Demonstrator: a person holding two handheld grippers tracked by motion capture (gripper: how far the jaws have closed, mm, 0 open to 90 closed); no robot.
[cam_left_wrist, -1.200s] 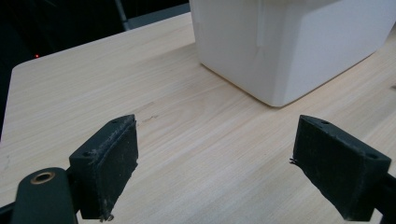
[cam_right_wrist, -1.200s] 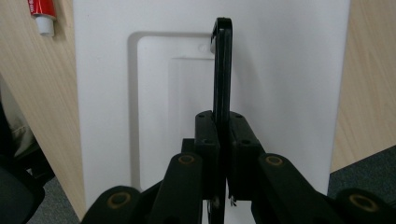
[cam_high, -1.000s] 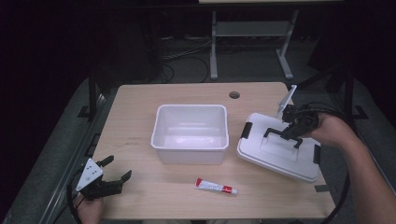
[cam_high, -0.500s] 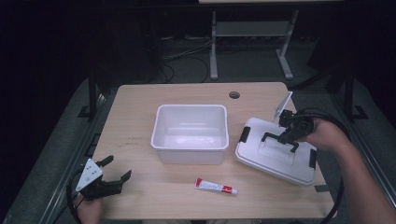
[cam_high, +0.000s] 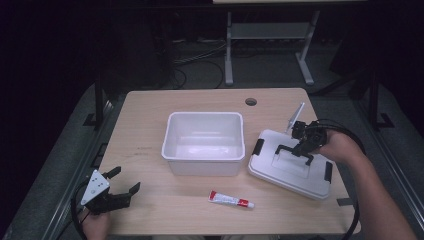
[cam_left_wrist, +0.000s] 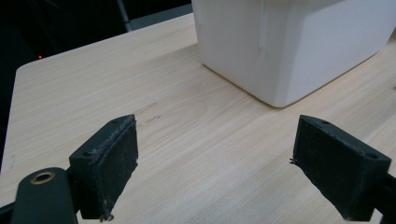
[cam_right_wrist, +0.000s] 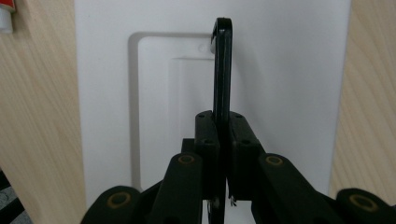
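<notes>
So there's a light wood bench (cam_high: 150, 115) with a round cable hole (cam_high: 251, 101) near its far edge. Biggest thing on it is the white tub (cam_high: 204, 142), open top, sitting about mid-bench; in the left gripper view its near corner (cam_left_wrist: 280, 51) looms up just past the fingers. Right of the tub, close but not touching as far as I can see, is the white lid (cam_high: 292, 170), lying flat on the bench and turned a bit askew to the tub, with black latches (cam_high: 257, 146) at its ends. Its black handle (cam_high: 295, 151) stands up off the top, and the right gripper (cam_high: 304, 145) has its fingers clamped together on that handle; in the right gripper view the handle (cam_right_wrist: 222, 70) runs edge-on straight up between the two pads, squeezed tight, with the lid's recessed panel (cam_right_wrist: 154, 93) behind it. The left gripper (cam_high: 122, 192) sits at the near left corner of the bench, well apart from everything, fingers (cam_left_wrist: 109, 163) spread wide with only bare wood between them. Smallest bit: a red and white tube (cam_high: 231, 199) lying flat near the front edge, in front of the tub, and a sliver of it peeks into the top corner of the right gripper view.
</notes>
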